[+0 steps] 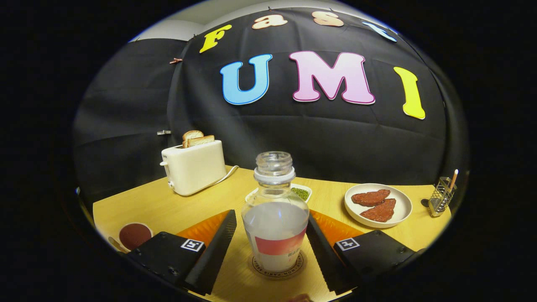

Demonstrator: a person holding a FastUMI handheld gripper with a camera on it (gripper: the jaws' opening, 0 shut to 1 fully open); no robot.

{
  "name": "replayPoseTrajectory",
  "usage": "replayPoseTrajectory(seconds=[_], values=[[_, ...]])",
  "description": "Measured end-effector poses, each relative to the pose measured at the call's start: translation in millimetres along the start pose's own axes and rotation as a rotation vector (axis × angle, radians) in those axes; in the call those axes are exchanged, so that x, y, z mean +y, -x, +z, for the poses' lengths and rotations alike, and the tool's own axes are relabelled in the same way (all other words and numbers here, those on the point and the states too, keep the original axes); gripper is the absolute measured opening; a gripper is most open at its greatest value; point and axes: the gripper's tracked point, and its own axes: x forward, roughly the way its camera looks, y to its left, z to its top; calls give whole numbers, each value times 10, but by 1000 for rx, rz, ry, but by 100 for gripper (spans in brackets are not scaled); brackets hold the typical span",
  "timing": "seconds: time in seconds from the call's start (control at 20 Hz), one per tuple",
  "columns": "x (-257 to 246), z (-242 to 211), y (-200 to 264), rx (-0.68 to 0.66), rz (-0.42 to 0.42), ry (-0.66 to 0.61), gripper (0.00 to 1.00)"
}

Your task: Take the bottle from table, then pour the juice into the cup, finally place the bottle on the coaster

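Note:
A clear, uncapped bottle (275,218) with a pink-and-white label stands upright on a round coaster (258,267) on the wooden table. It holds pale liquid up to its shoulder. My gripper (272,216) straddles it with one black finger on each side. A thin strip of table shows between the left finger (218,247) and the bottle, and the right finger (321,251) sits very close to the glass without clearly pressing it. A white cup (134,235) with dark red liquid sits left of the left finger, near the table's edge.
An orange mat (205,228) lies under and behind the fingers. Beyond the bottle are a small dish of green beans (301,192), a white toaster (194,165) with bread to the left, a plate with two red patties (376,204) and a wire holder (441,197) to the right.

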Motion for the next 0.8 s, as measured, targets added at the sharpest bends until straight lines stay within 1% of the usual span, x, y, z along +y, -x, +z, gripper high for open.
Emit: replayPoseTrajectory(seconds=[0.15, 0.4, 0.55, 0.65, 0.8], values=[[50, 161, 112, -16, 6, -5, 97], [-7, 491, 510, -54, -31, 4, 98], [-59, 773, 893, -107, -84, 66, 97], [-74, 1009, 1126, -139, -107, 68, 97], [-164, 1403, 1467, -175, -151, 34, 98]])
